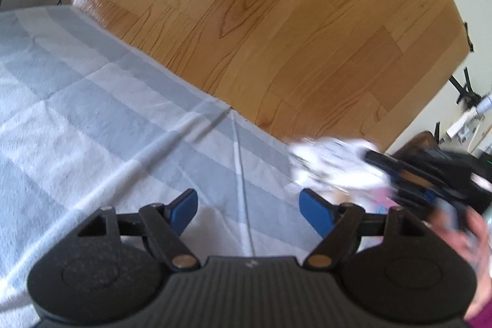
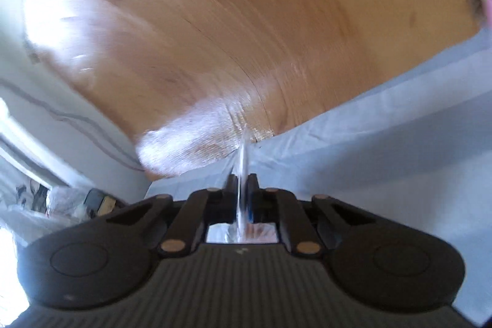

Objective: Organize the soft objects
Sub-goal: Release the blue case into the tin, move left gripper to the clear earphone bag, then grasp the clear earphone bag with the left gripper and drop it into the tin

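The white cloth (image 1: 332, 162) is a crumpled, soft bundle with faint dark markings and a trace of pink beneath it, blurred, at the edge of the grey-and-white checked blanket (image 1: 92, 100) near the wooden floor (image 1: 276, 20). The right gripper (image 2: 243, 189) is clamped shut on a thin fold of it, which stands up pale between the pads. The left gripper (image 1: 247, 205) is spread open above the blanket, with nothing between its blue pads (image 1: 184, 205).

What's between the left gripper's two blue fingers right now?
Nothing is held: in the left wrist view the left gripper stands open, and only the grey checked cloth shows through the gap.
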`<move>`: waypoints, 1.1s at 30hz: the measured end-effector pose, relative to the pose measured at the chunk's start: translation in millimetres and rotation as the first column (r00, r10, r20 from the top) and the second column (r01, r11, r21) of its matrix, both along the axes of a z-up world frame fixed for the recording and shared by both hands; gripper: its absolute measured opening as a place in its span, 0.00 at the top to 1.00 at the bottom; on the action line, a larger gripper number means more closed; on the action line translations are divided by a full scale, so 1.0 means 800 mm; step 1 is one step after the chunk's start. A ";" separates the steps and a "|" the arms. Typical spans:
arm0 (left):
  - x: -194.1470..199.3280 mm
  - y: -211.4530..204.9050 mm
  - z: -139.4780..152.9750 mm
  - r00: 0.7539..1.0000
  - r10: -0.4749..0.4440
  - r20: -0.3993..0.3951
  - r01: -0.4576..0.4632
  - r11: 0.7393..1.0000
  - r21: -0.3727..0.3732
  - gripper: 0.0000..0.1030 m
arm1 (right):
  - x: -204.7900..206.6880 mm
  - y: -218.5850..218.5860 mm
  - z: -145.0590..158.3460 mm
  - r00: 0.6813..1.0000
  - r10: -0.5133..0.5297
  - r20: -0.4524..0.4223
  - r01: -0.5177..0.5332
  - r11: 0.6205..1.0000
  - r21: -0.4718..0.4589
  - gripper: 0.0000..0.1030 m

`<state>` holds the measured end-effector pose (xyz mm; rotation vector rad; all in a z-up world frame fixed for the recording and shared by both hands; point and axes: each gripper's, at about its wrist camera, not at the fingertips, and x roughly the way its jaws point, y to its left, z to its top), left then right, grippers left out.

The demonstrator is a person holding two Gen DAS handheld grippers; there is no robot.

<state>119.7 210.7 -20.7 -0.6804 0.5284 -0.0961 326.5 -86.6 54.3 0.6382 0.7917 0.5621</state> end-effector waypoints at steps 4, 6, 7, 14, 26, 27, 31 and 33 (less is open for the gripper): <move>-0.004 -0.014 0.008 1.000 -0.017 0.025 0.015 0.997 0.071 0.27 | -0.099 -0.082 0.020 0.991 -0.071 0.110 0.069 0.997 0.023 0.91; -0.004 -0.027 0.011 0.999 -0.038 0.018 0.036 0.993 0.117 0.27 | -0.145 -0.127 0.024 0.986 -0.126 0.111 0.126 0.992 0.005 0.90; -0.004 -0.035 0.013 0.999 -0.046 0.007 0.045 0.989 0.142 0.27 | -0.166 -0.148 0.022 0.982 -0.153 0.108 0.153 0.988 0.004 0.90; -0.024 -0.133 0.039 0.976 -0.218 0.010 0.215 0.966 0.145 0.24 | -0.282 -0.242 -0.041 0.961 -0.278 -0.002 0.278 0.958 0.072 0.91; -0.026 -0.350 0.032 0.776 -0.613 -0.151 0.630 0.767 0.123 0.19 | -0.375 -0.259 -0.076 0.937 -0.304 0.174 0.335 0.921 -0.196 0.38; -0.024 -0.363 0.030 0.763 -0.625 -0.163 0.645 0.753 0.129 0.17 | -0.381 -0.253 -0.075 0.944 -0.249 0.216 0.303 0.913 -0.272 0.36; -0.020 -0.403 0.022 0.722 -0.663 -0.200 0.690 0.710 0.139 0.08 | -0.397 -0.216 -0.083 0.947 -0.078 0.312 0.231 0.841 -0.490 0.31; -0.022 -0.416 0.016 0.704 -0.678 -0.210 0.709 0.688 0.154 0.11 | -0.405 -0.201 -0.091 0.932 -0.013 0.362 0.237 0.777 -0.583 0.28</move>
